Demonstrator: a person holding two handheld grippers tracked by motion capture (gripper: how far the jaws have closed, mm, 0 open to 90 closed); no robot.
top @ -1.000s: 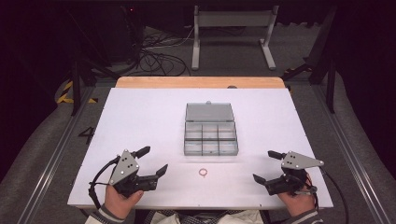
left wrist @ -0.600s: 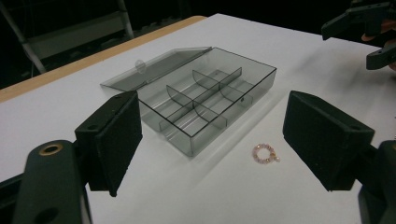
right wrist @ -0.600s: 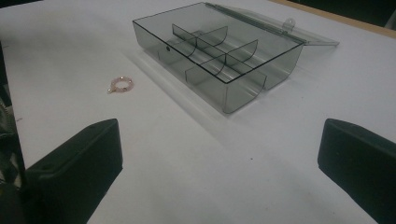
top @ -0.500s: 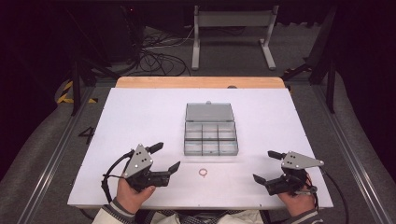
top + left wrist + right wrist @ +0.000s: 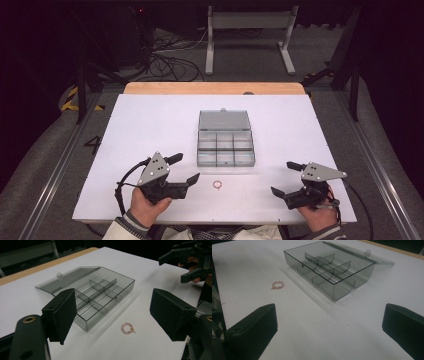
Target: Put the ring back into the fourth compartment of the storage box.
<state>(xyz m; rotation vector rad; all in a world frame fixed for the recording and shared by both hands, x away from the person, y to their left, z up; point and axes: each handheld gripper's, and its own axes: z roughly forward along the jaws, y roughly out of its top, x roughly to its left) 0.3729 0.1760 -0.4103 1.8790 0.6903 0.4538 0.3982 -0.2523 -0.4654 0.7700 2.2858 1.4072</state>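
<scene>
Holding the left gripper (image 5: 182,167) low over the near left part of the white table (image 5: 150,125), jaws spread wide and gripping nothing — pointing toward the small pink bead ring (image 5: 217,184). Lying flat on the table, that ring, just right of the left gripper's nearer jaw tip and apart from it, a little nearer than the box and clear of its front wall. In the left gripper view, sitting between the two black jaws on the bare white surface (image 5: 126,328), with the box to its far left.

Resting the right gripper (image 5: 287,177) at the near right edge, jaws likewise spread and empty, well apart from the ring. In the right gripper view, showing the ring (image 5: 277,285) far off to the left, near the box's corner but not touching it.

Standing at the middle of the table, the clear grey compartment box (image 5: 225,147) — lid (image 5: 224,120) lying open and flat on its far side, dividers splitting it into compartments, all of them looking empty. Beyond the table's wooden far edge (image 5: 215,88), trailing black cables (image 5: 170,62) across the floor beside a grey metal stand (image 5: 247,30).
</scene>
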